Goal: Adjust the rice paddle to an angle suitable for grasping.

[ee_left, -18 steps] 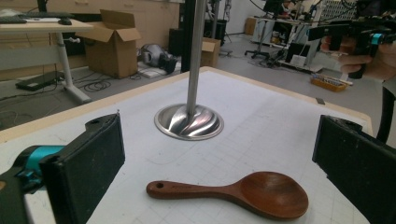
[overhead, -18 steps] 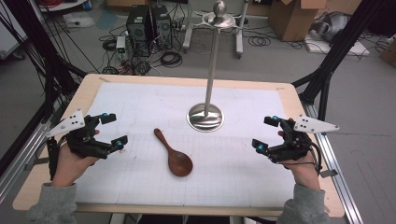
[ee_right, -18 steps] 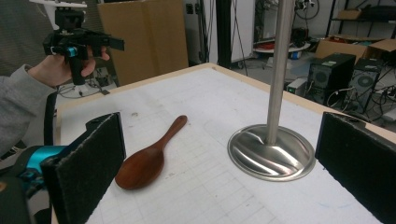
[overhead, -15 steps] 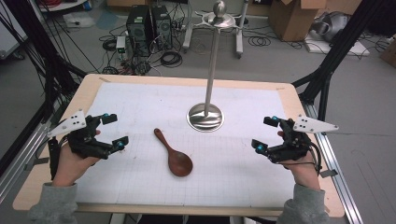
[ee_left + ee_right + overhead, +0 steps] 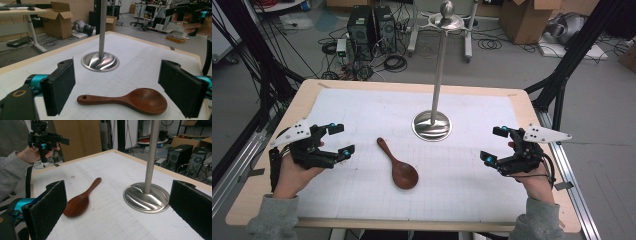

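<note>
Nearest the person, the left gripper (image 5: 339,138) and the right gripper (image 5: 495,145) hover with jaws spread and empty, one well off each side of the wooden spoon (image 5: 399,165). The spoon lies flat on the white mat (image 5: 362,115), bowl toward the person. Just beyond its handle stands the steel stand (image 5: 432,124).

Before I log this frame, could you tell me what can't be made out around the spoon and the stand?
- Metal stand: its top is cut off by the upper edge in both gripper views.
- Wooden spoon: the marking on its handle is too small to read in the left gripper view.
- Right gripper: its far jaw is cut off at the right gripper view's right edge.
</note>
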